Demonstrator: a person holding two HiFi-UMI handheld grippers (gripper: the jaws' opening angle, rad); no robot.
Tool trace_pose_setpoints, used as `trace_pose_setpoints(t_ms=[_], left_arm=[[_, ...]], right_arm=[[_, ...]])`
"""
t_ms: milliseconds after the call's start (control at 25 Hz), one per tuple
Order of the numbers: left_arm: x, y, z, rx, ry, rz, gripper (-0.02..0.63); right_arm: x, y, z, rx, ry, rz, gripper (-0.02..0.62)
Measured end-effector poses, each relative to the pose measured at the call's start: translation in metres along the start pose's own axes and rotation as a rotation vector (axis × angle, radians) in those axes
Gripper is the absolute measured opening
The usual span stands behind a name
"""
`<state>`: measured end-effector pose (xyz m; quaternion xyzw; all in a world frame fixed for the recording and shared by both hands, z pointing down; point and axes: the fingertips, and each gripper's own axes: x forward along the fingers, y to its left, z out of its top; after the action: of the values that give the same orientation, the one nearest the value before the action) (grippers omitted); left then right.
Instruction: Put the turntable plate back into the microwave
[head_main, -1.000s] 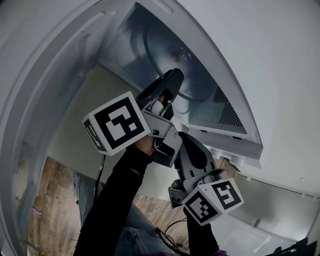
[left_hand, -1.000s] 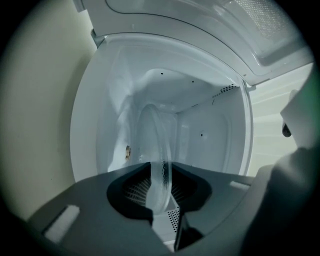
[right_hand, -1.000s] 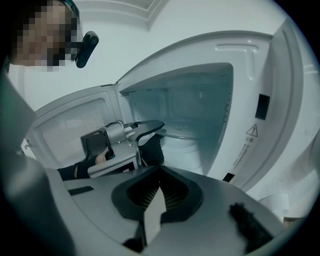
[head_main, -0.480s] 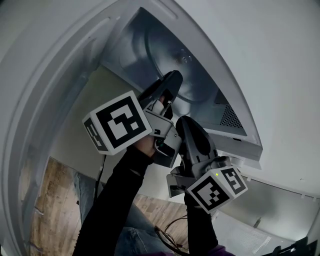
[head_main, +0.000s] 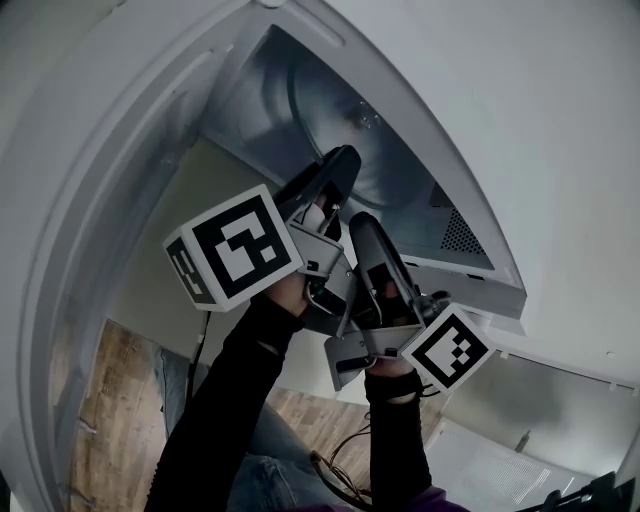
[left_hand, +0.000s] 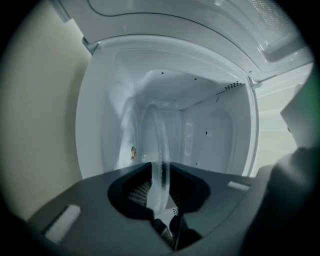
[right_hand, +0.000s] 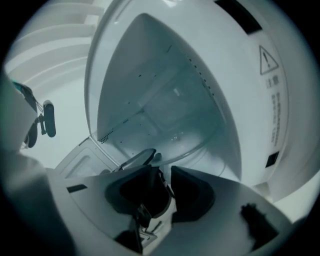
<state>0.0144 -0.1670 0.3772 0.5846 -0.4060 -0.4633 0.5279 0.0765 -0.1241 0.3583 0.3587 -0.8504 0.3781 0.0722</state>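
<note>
Glass plate (left_hand: 157, 145), rim pinched by the left gripper (left_hand: 161, 175) with jaws just narrowed, reaches into the microwave (left_hand: 220, 130); right gripper (right_hand: 163, 176) has its 2 jaws just opened, apparently empty, so centre and level the plate before releasing.

Dim cool light, fisheye-warped edges, microwave (head_main: 250, 110) interior seemingly brightest

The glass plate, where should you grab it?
By its thin near rim, coming in through the open front of the microwave. The glass plate is flat and wide, so only its edge fits between jaws. The left gripper pinches it there, its jaws just closing tighter.
</note>
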Motion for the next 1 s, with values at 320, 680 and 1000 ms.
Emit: trace_pose_setpoints(t_ms=[320,680,1000], left_arm=[[0.001,0.001,-0.003,-0.010,0.015,0.003,0.067],[0.002,-0.001,-0.005,-0.010,0.041,-0.001,0.064],[0.028,0.005,-0.006,-0.011,0.087,0.024,0.063]], right_arm=[[0.007,-0.009,0.002,0.186,-0.036,0.027,0.115],[0.005,-0.015,0.005,0.330,-0.099,0.077,0.087],[0.016,-0.036,0.023,0.504,-0.128,0.101,0.098]])
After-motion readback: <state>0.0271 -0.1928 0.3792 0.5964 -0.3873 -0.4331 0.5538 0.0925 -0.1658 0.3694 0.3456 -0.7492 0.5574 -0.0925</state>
